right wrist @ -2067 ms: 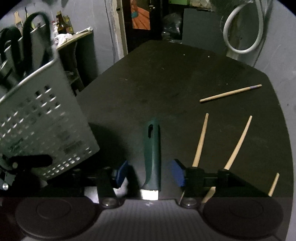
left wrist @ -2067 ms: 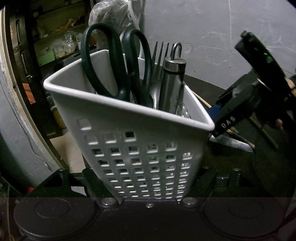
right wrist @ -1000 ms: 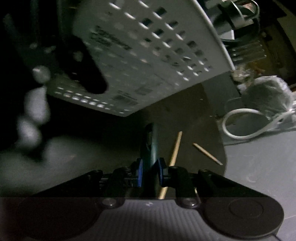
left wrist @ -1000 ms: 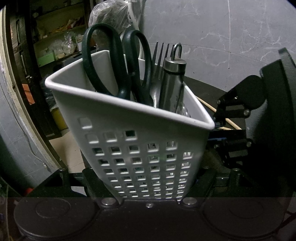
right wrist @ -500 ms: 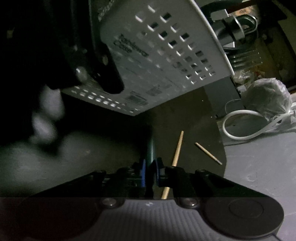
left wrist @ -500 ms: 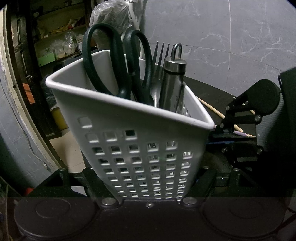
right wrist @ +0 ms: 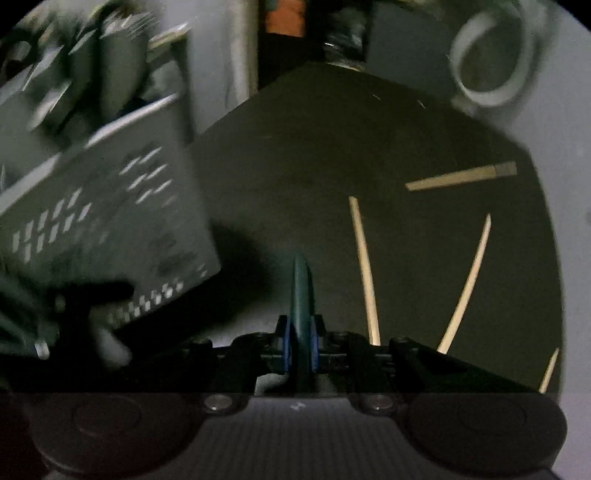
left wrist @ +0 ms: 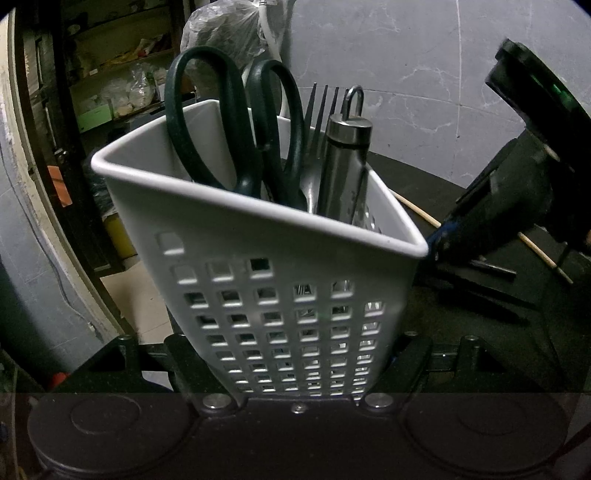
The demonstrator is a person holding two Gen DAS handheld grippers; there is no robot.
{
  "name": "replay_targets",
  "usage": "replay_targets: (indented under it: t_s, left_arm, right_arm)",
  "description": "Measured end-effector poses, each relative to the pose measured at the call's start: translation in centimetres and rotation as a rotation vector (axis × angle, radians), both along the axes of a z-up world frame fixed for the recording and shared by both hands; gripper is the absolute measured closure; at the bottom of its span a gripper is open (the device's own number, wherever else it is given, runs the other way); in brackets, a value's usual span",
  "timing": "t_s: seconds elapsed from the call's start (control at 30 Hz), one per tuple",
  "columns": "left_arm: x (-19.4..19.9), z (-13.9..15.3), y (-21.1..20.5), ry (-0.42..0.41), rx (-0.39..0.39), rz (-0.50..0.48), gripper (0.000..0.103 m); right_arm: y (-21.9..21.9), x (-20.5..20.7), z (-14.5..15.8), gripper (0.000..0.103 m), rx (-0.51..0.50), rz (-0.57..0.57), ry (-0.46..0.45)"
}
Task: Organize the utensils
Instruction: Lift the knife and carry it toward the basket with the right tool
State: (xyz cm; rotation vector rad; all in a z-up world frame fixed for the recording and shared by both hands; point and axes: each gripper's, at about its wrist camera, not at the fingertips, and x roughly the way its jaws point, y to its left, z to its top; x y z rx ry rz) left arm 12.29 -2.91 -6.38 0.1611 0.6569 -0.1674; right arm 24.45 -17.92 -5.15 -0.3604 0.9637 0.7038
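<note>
My left gripper (left wrist: 295, 369) is shut on the base of a white perforated utensil basket (left wrist: 280, 266) and holds it tilted. In the basket stand dark green scissors (left wrist: 236, 129), a fork (left wrist: 325, 107) and a steel-handled tool (left wrist: 347, 162). My right gripper (right wrist: 299, 343) is shut on a dark green utensil handle (right wrist: 301, 291), which sticks out edge-on between the blue pads above the black table (right wrist: 332, 166). The right gripper (left wrist: 517, 206) shows to the right of the basket in the left wrist view. Several wooden chopsticks (right wrist: 364, 269) lie loose on the table.
The right wrist view is motion-blurred, with the basket (right wrist: 103, 206) at its left. A white hose coil (right wrist: 491, 55) lies on the grey floor beyond the table. A plastic bag (left wrist: 221, 33) and cluttered shelves (left wrist: 118, 74) stand behind the basket.
The right gripper has rolled back upright and pulled up and away from the basket's side, still gripping the green handle. The left gripper and basket have not moved.
</note>
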Motion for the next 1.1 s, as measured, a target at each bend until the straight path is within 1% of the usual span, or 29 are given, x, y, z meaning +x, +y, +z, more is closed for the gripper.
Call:
replay_targets:
  t_s: [0.17,0.27,0.43,0.57,0.63,0.7,0.73,0.77,0.83,0.93,1.0,1.1]
  left_arm:
    - [0.0,0.0,-0.1,-0.001,0.001,0.004,0.025]
    - [-0.1,-0.1,-0.1,-0.001,0.001,0.005,0.025]
    - [-0.1,-0.1,-0.1,0.000,0.003,0.008,0.025]
    - [-0.1,0.0,-0.2,0.001,0.006,0.011,0.025]
    - [-0.1,0.0,-0.2,0.002,0.009,0.011,0.025]
    - [-0.1,0.0,-0.3,0.003,0.010,0.013,0.025]
    - [-0.1,0.0,-0.3,0.003,0.011,0.014,0.025]
    - [0.0,0.0,-0.3,0.004,0.012,0.015,0.025]
    - [-0.1,0.0,-0.4,0.004,0.012,0.018,0.025]
    - [-0.1,0.1,-0.5,0.004,0.014,0.022,0.025]
    - [-0.2,0.1,-0.6,0.004,0.015,0.024,0.025]
    - [-0.4,0.1,-0.7,0.003,0.014,0.031,0.025]
  right_arm:
    - [-3.8,2.6,0.5,0.091,0.168,-0.145,0.146]
    - [-6.0,4.0,0.1,0.091,0.268,-0.226,0.241]
    - [-9.6,5.0,-1.7,0.091,0.410,-0.353,0.359]
    - [-11.7,6.4,-3.5,0.091,0.502,-0.422,0.413]
    - [-11.9,7.1,-4.1,0.091,0.509,-0.422,0.411]
    - [-11.4,7.4,-4.1,0.091,0.477,-0.396,0.384]
    - [-10.8,7.3,-3.8,0.091,0.449,-0.371,0.361]
    - [-10.4,6.2,-3.3,0.091,0.432,-0.347,0.344]
    - [-8.6,5.5,-2.6,0.091,0.368,-0.260,0.305]
    - [-6.5,4.7,-2.3,0.091,0.302,-0.170,0.287]
    - [-6.0,4.7,-2.5,0.091,0.314,-0.158,0.308]
    - [-6.4,4.9,-2.6,0.091,0.337,-0.176,0.325]
